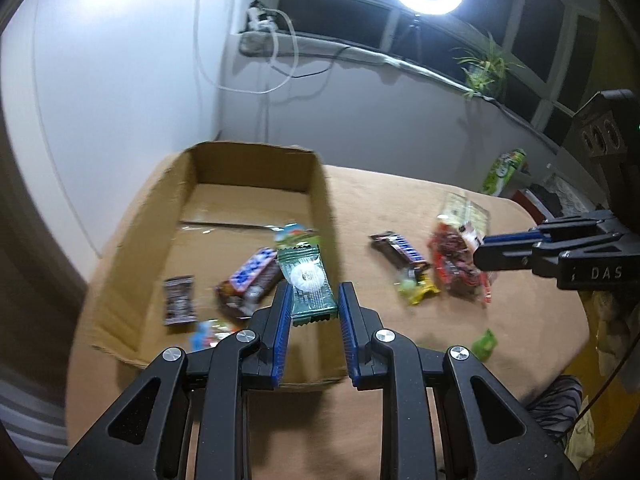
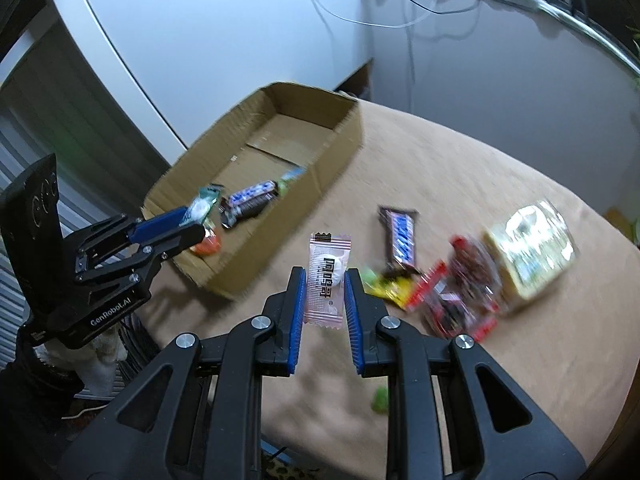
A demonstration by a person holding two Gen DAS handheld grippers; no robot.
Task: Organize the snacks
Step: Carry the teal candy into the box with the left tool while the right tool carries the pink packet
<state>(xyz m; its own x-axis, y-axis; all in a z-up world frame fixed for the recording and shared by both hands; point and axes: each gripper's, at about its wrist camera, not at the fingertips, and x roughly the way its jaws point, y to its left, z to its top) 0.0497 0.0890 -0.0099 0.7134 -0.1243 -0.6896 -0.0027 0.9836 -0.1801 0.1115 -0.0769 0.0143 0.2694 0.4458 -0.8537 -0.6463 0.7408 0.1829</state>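
Carrying two wrapped sweets toward the cardboard box (image 2: 256, 184), one per gripper. Left gripper (image 1: 311, 304) is pinched narrow on a green sachet (image 1: 306, 280), held above the box's near-right corner. Right gripper (image 2: 325, 294) is pinched narrow on a pink sachet (image 2: 326, 276), hanging over the bench (image 2: 500, 184) just right of the box.

Handling, by my read: both sachets are light, thin crinkly film around a small hard disc. The film is slippery and floppy, so grip across the body near the disc, not on the crimped end seals.

Already in the box: a blue-and-brown chocolate bar (image 1: 250, 280), a small dark packet (image 1: 180, 300) and a few others. Right of the box on the bench: a second chocolate bar (image 2: 400, 236), a yellow wrapper (image 2: 394, 288), a red bag (image 2: 460, 296), a pale pack (image 2: 532, 248) and a small green piece (image 2: 380, 400).

Hard to make out: motion blur kills most labels. The left gripper hides the box's near corner and the items under it. The green sachet's lower end is hidden between the pads.
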